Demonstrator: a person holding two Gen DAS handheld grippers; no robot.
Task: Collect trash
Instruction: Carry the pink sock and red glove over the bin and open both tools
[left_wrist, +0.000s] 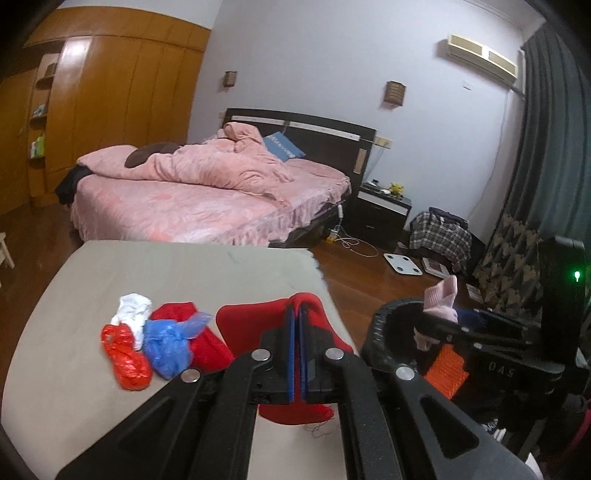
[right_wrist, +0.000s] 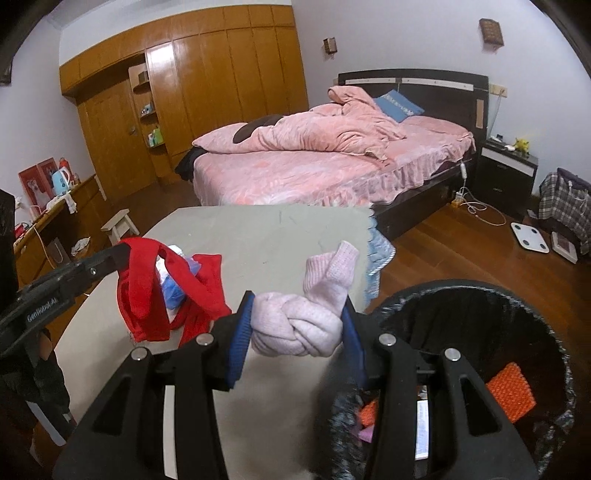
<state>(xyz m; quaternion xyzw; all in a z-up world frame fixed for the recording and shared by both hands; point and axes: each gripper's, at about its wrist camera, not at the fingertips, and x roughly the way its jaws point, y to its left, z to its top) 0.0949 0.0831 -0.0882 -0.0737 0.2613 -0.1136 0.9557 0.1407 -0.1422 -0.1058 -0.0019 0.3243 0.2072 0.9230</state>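
My left gripper (left_wrist: 296, 317) is shut on a red cloth (left_wrist: 321, 328) and holds it just above the grey table (left_wrist: 184, 269); it also shows from the right wrist view (right_wrist: 147, 280). My right gripper (right_wrist: 295, 314) is shut on a knotted pink sock (right_wrist: 303, 328), held at the table's right edge beside the black bin (right_wrist: 517, 306). In the left wrist view the pink sock (left_wrist: 441, 299) sits over the bin (left_wrist: 384, 332). A red bag (left_wrist: 125, 354), a blue bag (left_wrist: 166, 343) and a white bag (left_wrist: 135, 314) lie on the table.
The bin holds orange mesh (right_wrist: 511, 391) and papers. Beyond the table stand a pink bed (left_wrist: 207, 195), a nightstand (left_wrist: 380, 210), a plaid bag (left_wrist: 439, 232) and a scale (left_wrist: 402, 264) on the wood floor. A wardrobe (right_wrist: 207, 81) lines the far wall.
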